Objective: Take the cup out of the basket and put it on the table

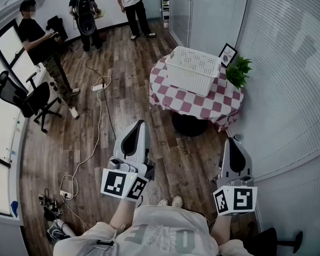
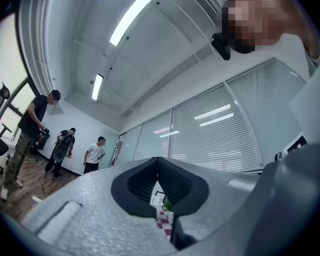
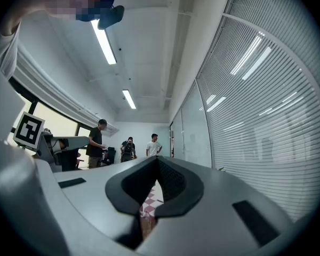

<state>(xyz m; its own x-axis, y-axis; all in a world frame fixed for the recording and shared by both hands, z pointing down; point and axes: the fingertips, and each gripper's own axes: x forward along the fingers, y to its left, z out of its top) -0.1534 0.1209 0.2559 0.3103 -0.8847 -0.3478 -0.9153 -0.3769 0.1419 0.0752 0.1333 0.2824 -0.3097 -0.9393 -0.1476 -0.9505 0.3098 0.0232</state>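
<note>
This is an office. A black swivel chair [image 1: 25, 98] stands at left, glass partition walls [image 1: 205, 15] at upper centre, slatted blinds [image 1: 288, 52] down the right.

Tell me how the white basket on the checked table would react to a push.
The basket looks like thin perforated plastic, so probably light yet stiff. Broad and low, it would likely slide rather than tip. It sits on a tablecloth, so a push might drag the cloth too.
</note>
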